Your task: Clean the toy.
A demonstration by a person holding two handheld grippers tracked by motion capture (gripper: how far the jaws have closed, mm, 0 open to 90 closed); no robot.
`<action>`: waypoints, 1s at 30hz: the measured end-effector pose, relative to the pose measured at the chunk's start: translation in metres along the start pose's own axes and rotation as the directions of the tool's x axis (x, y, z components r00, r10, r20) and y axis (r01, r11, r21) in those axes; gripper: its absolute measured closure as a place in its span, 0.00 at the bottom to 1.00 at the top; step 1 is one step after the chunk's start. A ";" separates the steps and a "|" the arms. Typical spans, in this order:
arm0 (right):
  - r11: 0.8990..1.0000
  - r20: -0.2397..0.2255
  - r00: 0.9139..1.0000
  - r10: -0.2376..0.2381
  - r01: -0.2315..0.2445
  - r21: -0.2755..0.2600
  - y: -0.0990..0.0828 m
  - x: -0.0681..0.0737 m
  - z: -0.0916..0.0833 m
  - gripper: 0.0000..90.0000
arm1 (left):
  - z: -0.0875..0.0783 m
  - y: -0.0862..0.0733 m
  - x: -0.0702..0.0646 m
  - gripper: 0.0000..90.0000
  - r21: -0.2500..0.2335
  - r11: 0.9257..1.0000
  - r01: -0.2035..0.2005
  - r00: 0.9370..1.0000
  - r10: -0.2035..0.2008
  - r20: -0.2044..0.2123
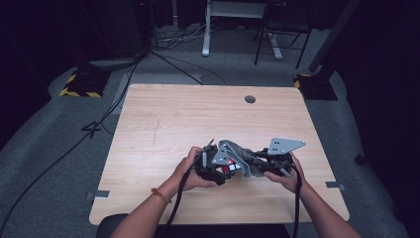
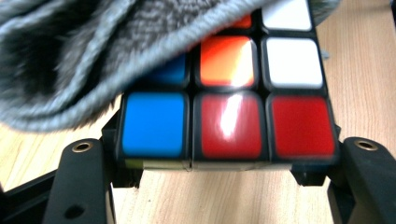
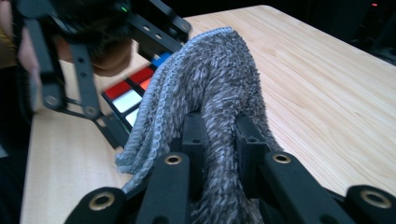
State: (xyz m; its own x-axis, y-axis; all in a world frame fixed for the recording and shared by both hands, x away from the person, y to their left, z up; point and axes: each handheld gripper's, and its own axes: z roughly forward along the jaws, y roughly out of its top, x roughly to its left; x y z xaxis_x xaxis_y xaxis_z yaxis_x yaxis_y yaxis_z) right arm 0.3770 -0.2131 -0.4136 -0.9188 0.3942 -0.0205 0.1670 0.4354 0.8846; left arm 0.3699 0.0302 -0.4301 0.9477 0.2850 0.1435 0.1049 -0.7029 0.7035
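With the left tool (image 2: pixel 224 186) clamped on the puzzle cube (image 2: pixel 229 123) and the right tool (image 3: pixel 219 135) pinching the grey cloth (image 3: pixel 210 79) over it, hard wiping could twist the cube loose.

Pretty plain setup: a light wooden table (image 1: pixel 163 119) with rounded corners and a small round dark grommet hole (image 1: pixel 250 99) near the far edge, right of the middle. Can't tell whether the colourful puzzle cube (image 2: pixel 229 112), near the front edge, actually rests on the wood.
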 end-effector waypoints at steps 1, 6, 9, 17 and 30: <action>1.000 -0.011 1.000 -0.002 0.002 -0.004 0.000 0.001 0.000 0.87 | 0.001 0.000 -0.001 0.37 0.008 1.000 -0.002 1.000 0.002 0.001; 1.000 -0.030 0.999 -0.016 0.016 -0.007 0.002 0.007 0.003 0.87 | 0.008 0.001 -0.004 0.37 0.040 0.999 -0.021 1.000 0.021 0.001; 1.000 -0.030 0.999 -0.026 0.026 -0.003 0.003 0.011 0.005 0.87 | 0.011 0.001 -0.005 0.37 0.057 0.998 -0.026 1.000 0.026 -0.004; 0.998 -0.014 0.998 -0.055 0.055 0.015 0.005 0.015 0.007 0.87 | 0.013 0.002 -0.005 0.37 0.062 0.998 -0.025 0.999 0.027 -0.019; 0.998 0.029 0.999 -0.018 0.016 0.064 -0.003 -0.002 0.006 0.87 | -0.006 0.002 0.000 0.37 0.010 1.000 -0.020 0.999 0.020 -0.043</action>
State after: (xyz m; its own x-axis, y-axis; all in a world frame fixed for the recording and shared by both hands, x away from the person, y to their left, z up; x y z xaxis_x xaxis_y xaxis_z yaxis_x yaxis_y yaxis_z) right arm 0.3808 -0.2106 -0.4195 -0.9108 0.4098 -0.0501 0.1747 0.4926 0.8525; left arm 0.3683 0.0330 -0.4244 0.9358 0.2985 0.1874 0.0891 -0.7147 0.6938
